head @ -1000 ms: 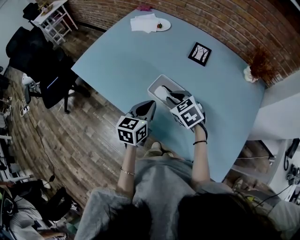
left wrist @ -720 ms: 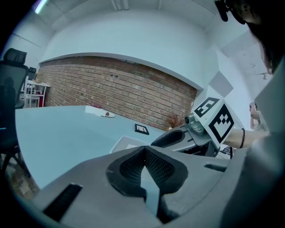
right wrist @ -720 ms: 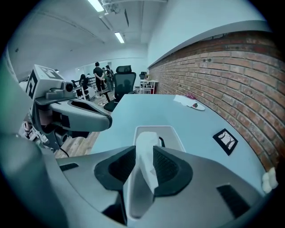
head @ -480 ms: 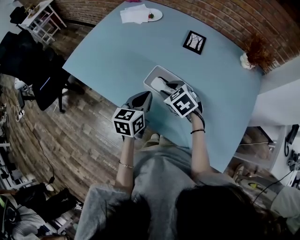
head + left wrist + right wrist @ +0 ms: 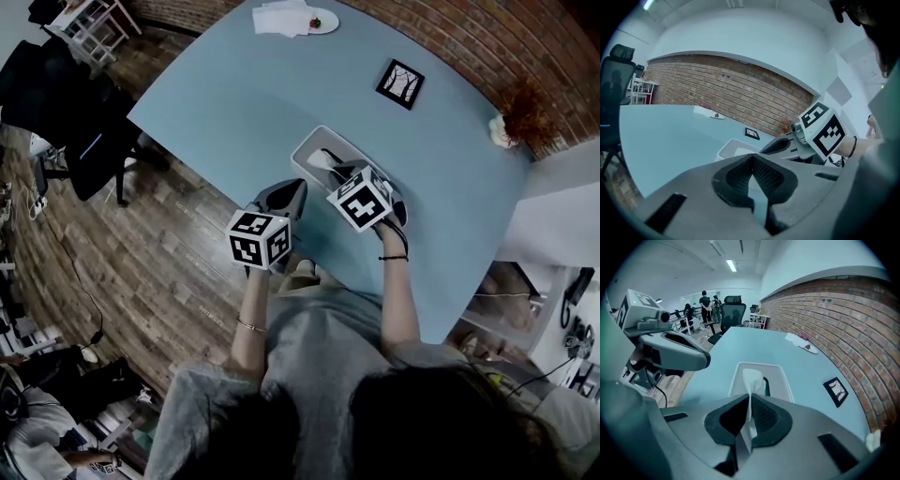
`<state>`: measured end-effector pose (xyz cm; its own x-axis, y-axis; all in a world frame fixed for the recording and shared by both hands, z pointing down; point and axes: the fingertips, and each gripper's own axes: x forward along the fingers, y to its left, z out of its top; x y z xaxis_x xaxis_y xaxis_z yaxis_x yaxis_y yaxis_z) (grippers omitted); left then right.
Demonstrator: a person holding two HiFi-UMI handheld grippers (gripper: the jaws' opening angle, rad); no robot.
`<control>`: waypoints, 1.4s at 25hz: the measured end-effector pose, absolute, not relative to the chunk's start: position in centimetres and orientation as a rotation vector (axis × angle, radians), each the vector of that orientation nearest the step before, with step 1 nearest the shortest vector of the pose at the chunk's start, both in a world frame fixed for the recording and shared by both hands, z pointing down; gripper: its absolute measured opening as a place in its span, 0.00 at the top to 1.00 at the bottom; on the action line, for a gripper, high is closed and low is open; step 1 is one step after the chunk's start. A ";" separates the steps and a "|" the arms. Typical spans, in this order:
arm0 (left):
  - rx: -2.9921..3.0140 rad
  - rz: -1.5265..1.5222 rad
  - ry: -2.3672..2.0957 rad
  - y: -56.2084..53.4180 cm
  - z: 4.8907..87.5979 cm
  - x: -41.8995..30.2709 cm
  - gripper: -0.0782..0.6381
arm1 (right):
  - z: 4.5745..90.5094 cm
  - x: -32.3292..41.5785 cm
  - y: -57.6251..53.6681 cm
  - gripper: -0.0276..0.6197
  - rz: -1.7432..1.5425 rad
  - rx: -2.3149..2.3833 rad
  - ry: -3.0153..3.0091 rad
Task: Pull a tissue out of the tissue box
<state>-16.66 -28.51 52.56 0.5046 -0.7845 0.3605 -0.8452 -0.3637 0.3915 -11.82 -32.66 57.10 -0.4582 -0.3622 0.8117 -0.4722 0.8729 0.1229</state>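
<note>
Grasp is the step in hand: the right gripper [image 5: 750, 401] has just been closing its jaws, which now pinch the tissue [image 5: 753, 378]. The left gripper [image 5: 752, 158] hangs alongside, jaws together on nothing. The tissue stands as a white, creased tuft from the slot of the white tissue box [image 5: 781, 380] on the blue bench [image 5: 740, 343]. Next, I judge, comes a steady upward draw.

I'm wearing a grey short-sleeved T-shirt [image 5: 319, 361], with a dark band [image 5: 395, 257] around my right wrist and a thin bracelet [image 5: 247, 325] on my left. My hair [image 5: 422, 427] is showing dark. The left gripper [image 5: 751, 157] and right gripper [image 5: 750, 397] are showing smooth grey shells with black, mesh-textured pads [image 5: 766, 177], each carrying a white cube [image 5: 260, 238] printed with black square markers.
</note>
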 end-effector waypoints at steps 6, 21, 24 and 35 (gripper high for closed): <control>2.202 0.152 -1.342 -28.3 52.8 -16.5 0.89 | 56.5 -11.5 -32.8 0.95 0.147 0.594 -2.123; 2.235 0.143 -1.345 -28.7 51.7 -15.3 0.89 | 54.3 -10.4 -33.4 0.95 0.116 0.630 -2.182; 2.245 0.142 -1.340 -28.6 51.4 -14.9 0.89 | 53.9 -10.3 -33.2 0.95 0.111 0.632 -2.189; 2.287 0.134 -1.328 -28.2 50.2 -13.8 0.89 | 51.0 -9.3 -32.7 0.95 0.092 0.696 -2.248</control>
